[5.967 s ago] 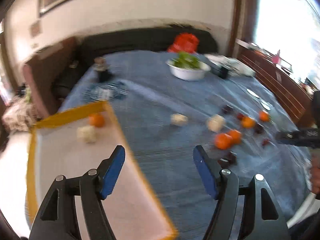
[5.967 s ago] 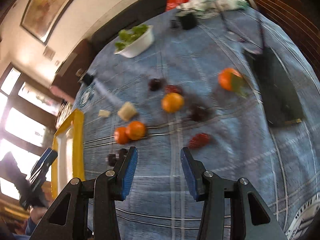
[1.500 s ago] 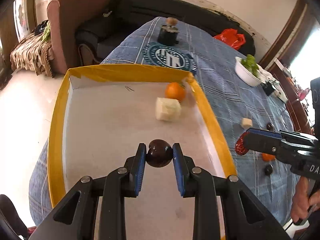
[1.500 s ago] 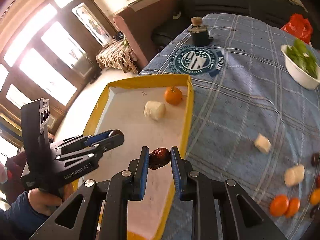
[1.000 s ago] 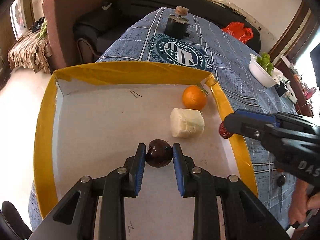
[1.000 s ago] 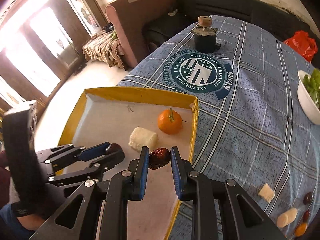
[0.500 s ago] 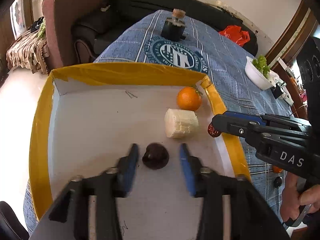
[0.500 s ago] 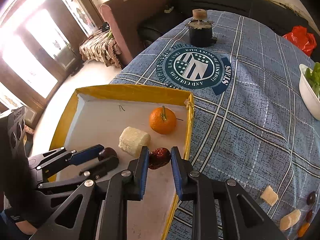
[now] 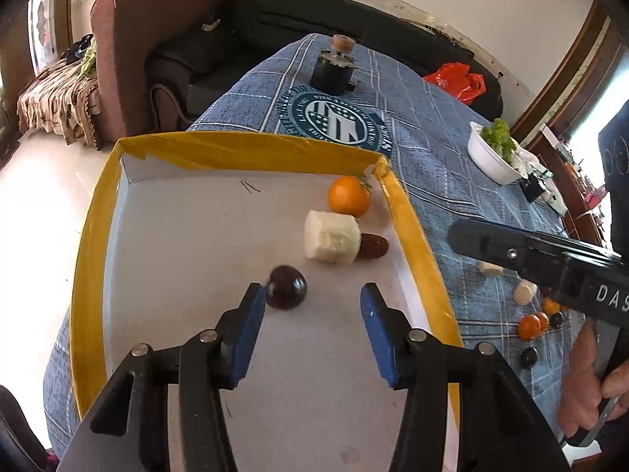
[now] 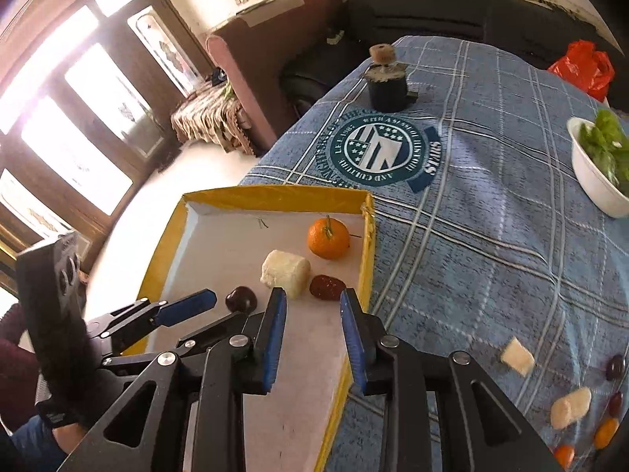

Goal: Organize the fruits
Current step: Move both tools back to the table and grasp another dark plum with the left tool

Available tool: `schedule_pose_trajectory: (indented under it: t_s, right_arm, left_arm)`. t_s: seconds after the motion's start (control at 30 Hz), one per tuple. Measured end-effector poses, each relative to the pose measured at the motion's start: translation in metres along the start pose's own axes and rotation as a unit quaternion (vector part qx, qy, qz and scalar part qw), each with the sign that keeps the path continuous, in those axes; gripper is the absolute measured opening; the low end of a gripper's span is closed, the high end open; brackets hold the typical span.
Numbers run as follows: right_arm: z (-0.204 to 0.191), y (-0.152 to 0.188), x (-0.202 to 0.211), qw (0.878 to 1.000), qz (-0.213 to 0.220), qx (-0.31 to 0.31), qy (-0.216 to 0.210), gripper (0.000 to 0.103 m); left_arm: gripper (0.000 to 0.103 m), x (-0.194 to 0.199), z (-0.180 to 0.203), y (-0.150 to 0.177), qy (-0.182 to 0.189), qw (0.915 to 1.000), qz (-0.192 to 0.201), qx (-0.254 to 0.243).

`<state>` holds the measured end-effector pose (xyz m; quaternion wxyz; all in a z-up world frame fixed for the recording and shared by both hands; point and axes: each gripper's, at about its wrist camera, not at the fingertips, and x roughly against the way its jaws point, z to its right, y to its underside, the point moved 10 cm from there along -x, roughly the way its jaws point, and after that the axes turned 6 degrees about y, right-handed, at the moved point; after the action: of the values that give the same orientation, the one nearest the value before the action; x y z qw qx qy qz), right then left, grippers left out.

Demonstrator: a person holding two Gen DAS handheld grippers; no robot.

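Over the tray (image 9: 98,236), we are holding both tools (image 9: 310,326) (image 10: 310,334) spread and empty, plum (image 9: 286,293) and date (image 10: 327,287) lying inside, remaining fruits (image 9: 530,326) lying rightward, nearer our right tool.

- Bright daylight fills both views; the tall glass-paned doors (image 10: 74,118) on the right wrist view's left side are blown out to white glare
- The pale glossy floor (image 9: 35,212) is overexposed
- The small dark round fruit (image 9: 286,287) looks slightly motion-blurred
- Soft, short shadows lie under the fruit
- Fisheye bending curves walls, with black vignetting at the corners
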<state>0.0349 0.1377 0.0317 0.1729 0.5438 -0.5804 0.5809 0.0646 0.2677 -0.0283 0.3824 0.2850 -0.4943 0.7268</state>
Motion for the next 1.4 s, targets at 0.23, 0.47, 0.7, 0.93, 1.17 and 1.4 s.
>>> schedule_pose_trajectory:
  t_s: [0.23,0.47,0.7,0.93,1.17,1.4]
  right_arm:
    - [0.029,0.056,0.028,0.999,-0.006,-0.032,-0.007,0.032]
    - [0.076,0.109,0.059,0.997,-0.002,-0.074,0.002,0.032]
    - [0.146,0.151,0.1,0.987,0.023,-0.158,0.03,0.032]
    - [0.194,0.184,0.125,0.974,0.029,-0.22,0.053,0.031]
    - [0.216,0.206,0.144,0.971,0.029,-0.228,0.065,0.031]
    - [0.246,0.229,0.163,0.964,0.034,-0.25,0.078,0.031]
  left_arm:
    - [0.05,0.014,0.034,0.021,0.016,0.9998,0.004,-0.015]
    - [0.05,0.016,0.096,0.038,0.039,0.9971,-0.002,-0.065]
    - [0.05,0.005,0.159,0.056,0.07,0.9906,-0.025,-0.115]
    - [0.054,-0.018,0.224,0.091,0.106,0.9786,-0.068,-0.163]
    - [0.055,-0.049,0.263,0.119,0.113,0.9699,-0.102,-0.19]
    - [0.055,-0.077,0.274,0.123,0.096,0.9701,-0.111,-0.193]
